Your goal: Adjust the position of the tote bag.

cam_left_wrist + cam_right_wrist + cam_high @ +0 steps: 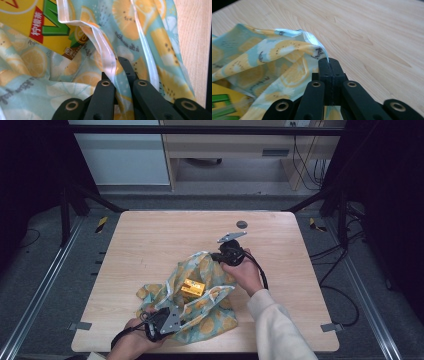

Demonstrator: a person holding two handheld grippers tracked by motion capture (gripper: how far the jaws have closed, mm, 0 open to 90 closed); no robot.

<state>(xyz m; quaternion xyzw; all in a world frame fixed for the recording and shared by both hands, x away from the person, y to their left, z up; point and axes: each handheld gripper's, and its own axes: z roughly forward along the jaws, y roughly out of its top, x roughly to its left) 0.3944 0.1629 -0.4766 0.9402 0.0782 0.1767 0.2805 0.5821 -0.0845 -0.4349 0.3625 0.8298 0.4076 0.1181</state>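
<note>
One yellow carton [37, 22] printed "柠檬茶"

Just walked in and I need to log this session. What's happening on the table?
A person is working a lemon-print cloth bag on the wooden table with two hand-held grippers. The left gripper is pinching the bag's edge on the near side, and the right gripper is shut on its far edge. Between them a yellow box sits on the bag.

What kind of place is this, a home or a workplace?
Probably a lab or recording room, not a home: the wooden table stands inside a black metal frame, loose cables lie on the grey floor, and a desk stands behind.
</note>
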